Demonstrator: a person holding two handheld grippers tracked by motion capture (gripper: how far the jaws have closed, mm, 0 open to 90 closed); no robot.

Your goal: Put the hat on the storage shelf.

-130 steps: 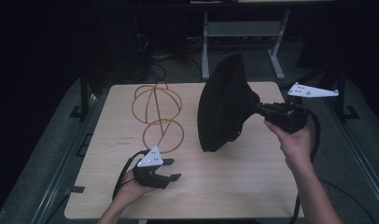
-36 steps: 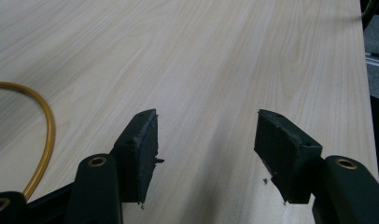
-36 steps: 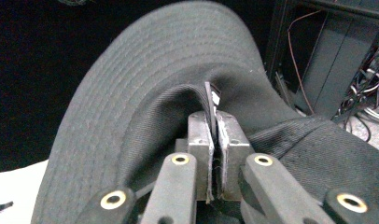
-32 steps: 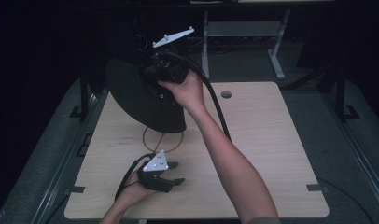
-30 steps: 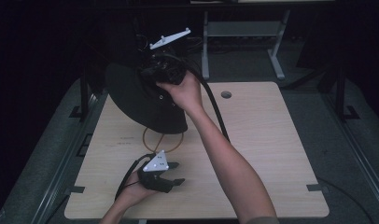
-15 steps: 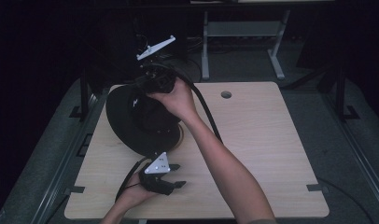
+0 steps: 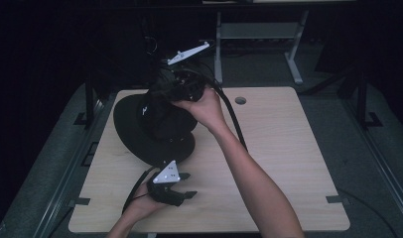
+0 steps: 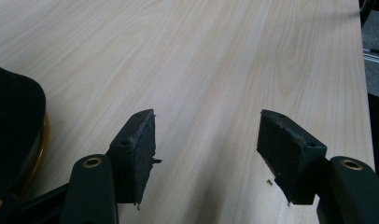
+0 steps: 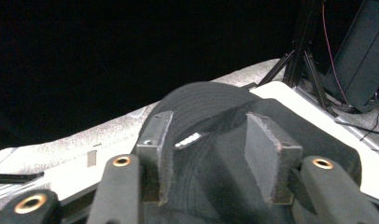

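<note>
A black wide-brimmed hat (image 7: 155, 130) sits at the left of the wooden table (image 7: 289, 163), covering an orange wire stand whose ring (image 8: 39, 144) peeks out under the brim (image 8: 10, 126). My right gripper (image 7: 162, 94) is at the top of the hat's crown. Its jaws have just been opening and now stand apart, with the crown (image 9: 211, 112) and its small white tag (image 9: 187, 139) loose between them. My left gripper (image 7: 188, 185) rests on the table in front of the hat, open, with only bare wood between its pads (image 8: 136, 144).
A round cable hole (image 7: 240, 100) is in the table's far middle. A metal frame (image 7: 259, 34) stands on the floor behind the table. The right gripper's cable (image 7: 234, 124) trails along the forearm. Bare wood stretches to the right.
The right gripper brought the hat down from a tilted hold onto the wire stand and opened its jaws, letting go of the crown. The left gripper stayed put.
</note>
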